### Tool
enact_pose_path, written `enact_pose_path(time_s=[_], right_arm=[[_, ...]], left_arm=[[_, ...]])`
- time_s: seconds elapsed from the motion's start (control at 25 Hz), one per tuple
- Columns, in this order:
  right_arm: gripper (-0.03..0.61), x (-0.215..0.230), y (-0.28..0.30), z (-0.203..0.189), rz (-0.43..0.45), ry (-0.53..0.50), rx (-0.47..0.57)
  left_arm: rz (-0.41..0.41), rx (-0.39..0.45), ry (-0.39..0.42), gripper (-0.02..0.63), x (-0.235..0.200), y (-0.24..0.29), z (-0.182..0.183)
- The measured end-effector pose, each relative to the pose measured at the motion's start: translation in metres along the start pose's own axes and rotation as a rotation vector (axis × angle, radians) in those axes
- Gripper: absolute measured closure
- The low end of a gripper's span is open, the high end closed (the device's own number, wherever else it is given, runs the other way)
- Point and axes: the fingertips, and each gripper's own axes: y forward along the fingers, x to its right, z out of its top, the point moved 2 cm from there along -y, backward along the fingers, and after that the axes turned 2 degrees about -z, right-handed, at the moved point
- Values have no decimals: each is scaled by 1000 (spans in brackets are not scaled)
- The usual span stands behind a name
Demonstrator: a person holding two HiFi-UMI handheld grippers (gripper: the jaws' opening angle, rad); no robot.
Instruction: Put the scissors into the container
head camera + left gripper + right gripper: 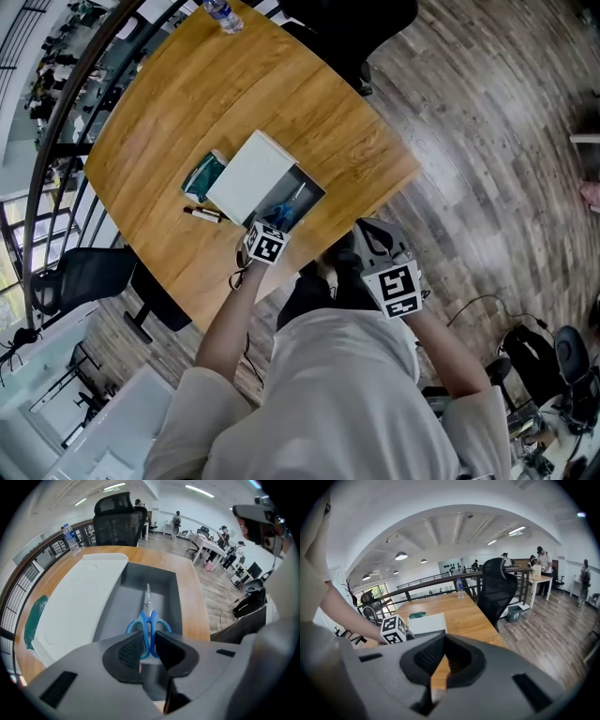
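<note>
Left gripper view: the left gripper [149,641] pinches the scissors [148,606] by their blue handles, blades down inside the gray container [168,597]. They look light, hard and sharp; handles are safest. The right gripper [444,644] is closed, empty.

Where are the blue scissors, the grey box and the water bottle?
scissors [149,620], left gripper view, where handles meet.
grey box [171,597], left gripper view, inner wall.
water bottle [71,540], left gripper view, its body.

Bright, even light from ceiling lamps [401,555] above the wooden table [169,122]; shadows soft, focus sharp, fisheye bending and dark corners at edges.
</note>
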Motion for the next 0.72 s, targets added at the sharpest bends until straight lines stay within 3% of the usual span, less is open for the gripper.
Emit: enact_pose_path(time_s=[0.4, 0.56, 0.72], right_arm=[[577, 4, 5, -7, 18, 17, -5], [577, 2, 5, -7, 27, 16, -3], [577, 0, 5, -3, 35, 0, 4]], left_arm=[[27, -104, -16, 534, -4, 11, -9], [26, -98, -34, 474, -4, 8, -9], [54, -61, -57, 477, -8, -1, -8]])
